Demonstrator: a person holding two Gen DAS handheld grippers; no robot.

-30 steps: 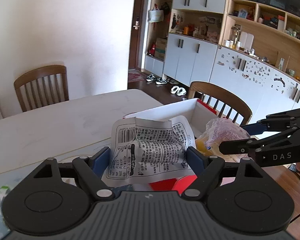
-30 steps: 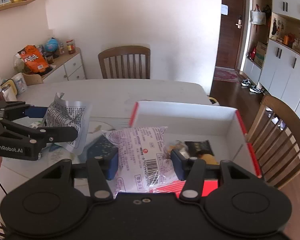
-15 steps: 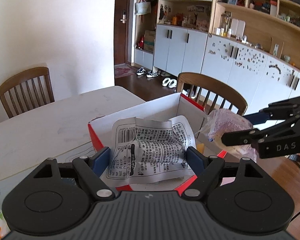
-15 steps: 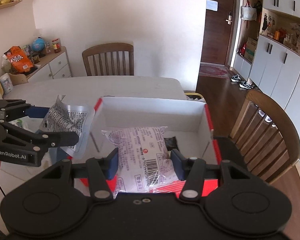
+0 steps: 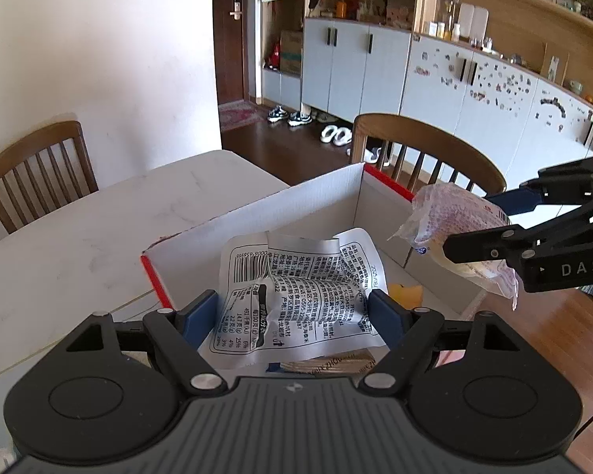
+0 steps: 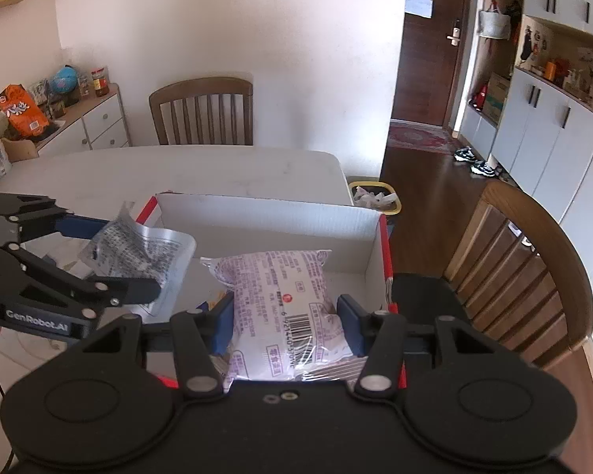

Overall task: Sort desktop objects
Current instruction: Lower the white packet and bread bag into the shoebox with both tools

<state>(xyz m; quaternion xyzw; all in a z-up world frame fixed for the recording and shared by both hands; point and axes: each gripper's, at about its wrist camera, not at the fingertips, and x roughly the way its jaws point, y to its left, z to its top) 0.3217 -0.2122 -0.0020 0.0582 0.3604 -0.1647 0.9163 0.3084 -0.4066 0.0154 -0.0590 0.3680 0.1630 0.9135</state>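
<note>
Landmark: white cardboard box [image 5: 280, 213] with red edges, sitting on the white bench [image 5: 79, 245], open top.

Left gripper [image 5: 292, 312] above the near-left part of the box, its blue fingers [image 5: 195, 316] pinching a crumpled white snack packet [image 5: 296, 292] by both side edges; printed back with barcode faces the camera. The packet hangs over the box interior, not resting on the floor of the box as far as can be seen. Under it, inside the box: something yellow [image 5: 405, 294] and a tan printed item [image 5: 324, 363], partly hidden.

Right gripper [image 6: 288, 326] over the near-right part of the box, fingers [image 6: 350, 326] clamped on a purple-printed clear packet [image 6: 284, 308], barcode toward the camera. Packet is held lengthwise, pointing into the box, above its floor. In the left wrist view the same packet [image 5: 454, 229] sits at the right rim of the box.

Right of the box: wooden chair [image 6: 525, 276]. Beyond the far side of the box: second wooden chair [image 6: 201, 110] at the bench's far edge. Beyond the far-right corner of the box, on the floor: yellow-rimmed bin [image 6: 373, 197].
</note>
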